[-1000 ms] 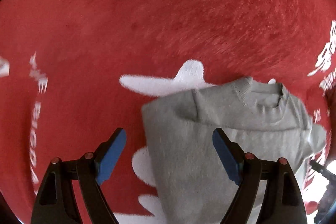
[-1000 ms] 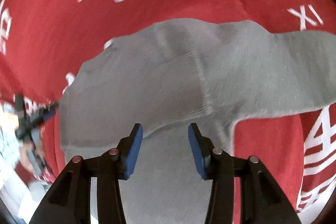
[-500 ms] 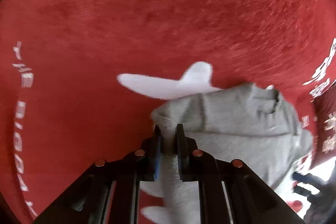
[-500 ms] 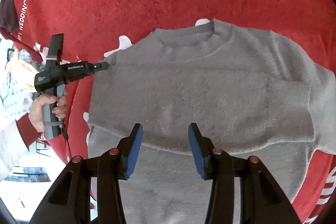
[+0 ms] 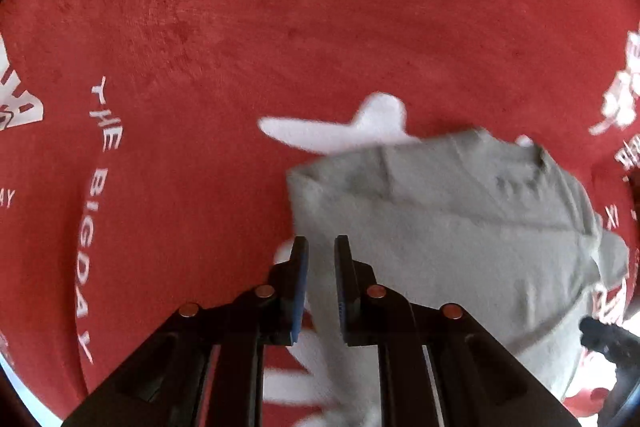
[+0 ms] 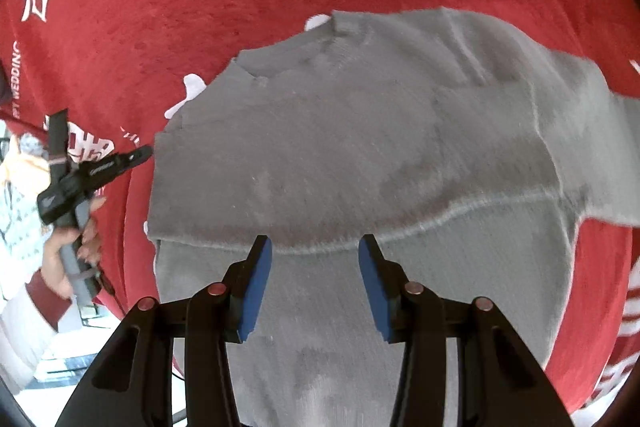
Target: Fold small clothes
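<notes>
A small grey knit sweater (image 6: 360,155) lies on a red cloth with white print. One sleeve is folded across its body, the other sleeve (image 6: 600,147) sticks out to the right. In the left wrist view my left gripper (image 5: 320,259) is shut on the sweater's (image 5: 440,227) left edge, cloth pinched between the blue pads. It also shows in the right wrist view (image 6: 136,157) at the sweater's left edge. My right gripper (image 6: 315,259) is open and empty, hovering above the lower body near the folded sleeve's edge.
The red cloth (image 5: 280,27) with white letters and shapes covers the whole surface. The table's edge and a bright floor show at the lower left of the right wrist view (image 6: 48,347), where the person's hand (image 6: 76,247) holds the left gripper.
My left gripper closed on the sweater's left edge from wide open and has drawn it slightly. The right gripper pulled back and stays open.
</notes>
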`<state>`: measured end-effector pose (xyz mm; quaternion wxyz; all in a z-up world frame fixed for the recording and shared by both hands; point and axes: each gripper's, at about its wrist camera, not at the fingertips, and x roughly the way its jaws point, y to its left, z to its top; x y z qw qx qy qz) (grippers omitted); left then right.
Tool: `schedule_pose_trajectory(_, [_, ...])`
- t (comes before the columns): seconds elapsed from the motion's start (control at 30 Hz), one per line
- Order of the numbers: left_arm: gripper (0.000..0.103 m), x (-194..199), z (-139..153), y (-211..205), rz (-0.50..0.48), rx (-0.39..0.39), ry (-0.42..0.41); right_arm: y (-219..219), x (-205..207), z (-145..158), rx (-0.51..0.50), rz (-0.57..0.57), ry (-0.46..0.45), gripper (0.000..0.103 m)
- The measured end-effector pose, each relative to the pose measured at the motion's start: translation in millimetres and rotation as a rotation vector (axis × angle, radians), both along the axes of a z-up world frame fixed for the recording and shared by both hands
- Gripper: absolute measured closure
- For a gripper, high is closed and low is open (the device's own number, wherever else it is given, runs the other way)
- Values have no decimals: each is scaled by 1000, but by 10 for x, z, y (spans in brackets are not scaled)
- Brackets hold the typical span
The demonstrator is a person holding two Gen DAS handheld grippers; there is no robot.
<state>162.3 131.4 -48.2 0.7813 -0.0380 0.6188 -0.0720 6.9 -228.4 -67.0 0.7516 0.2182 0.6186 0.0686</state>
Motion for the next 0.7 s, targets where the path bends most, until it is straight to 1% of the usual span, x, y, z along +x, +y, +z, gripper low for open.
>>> schedule_pose_trajectory(0.1, [87,-251,99,-155,-20,4,6,-65,-132,6,7,-25,11,53])
schedule_pose_trajectory(0.13, [61,-314,113,-202,-22,3,15,-87,-178,14,9,-32,14,52])
schedule_pose_trajectory(0.17, [17,-396,119,-276,-24,1,31,-112,-234,18,11,-40,17,52])
schedule_pose_trajectory(0.2, [8,-497,144,-359,-22,6,30,-133,-289,24,12,-46,20,52])
schedule_pose_trajectory(0.23, [7,-598,181,-457,-32,8,15,-167,-358,29,15,-56,24,52])
schedule_pose_trajectory(0.33, [7,-776,150,-856,-78,1,51,-235,-527,45,20,-77,29,52])
schedule_pose_trajectory(0.37, [7,-813,148,-900,-84,3,59,-264,-593,45,22,-88,31,52])
schedule_pose_trajectory(0.5, [7,-1089,82,-1326,-152,30,92,-373,-884,7,34,-137,52,51])
schedule_pose_trajectory(0.57, [7,-1179,44,-1511,-194,34,115,-466,-1070,-11,39,-168,62,49])
schedule_pose_trajectory(0.63, [7,-1284,-19,-1706,-243,37,149,-580,-1230,-35,45,-203,68,45])
schedule_pose_trajectory(0.7, [7,-1364,-36,-1848,-271,32,170,-725,-1371,-57,49,-244,70,45])
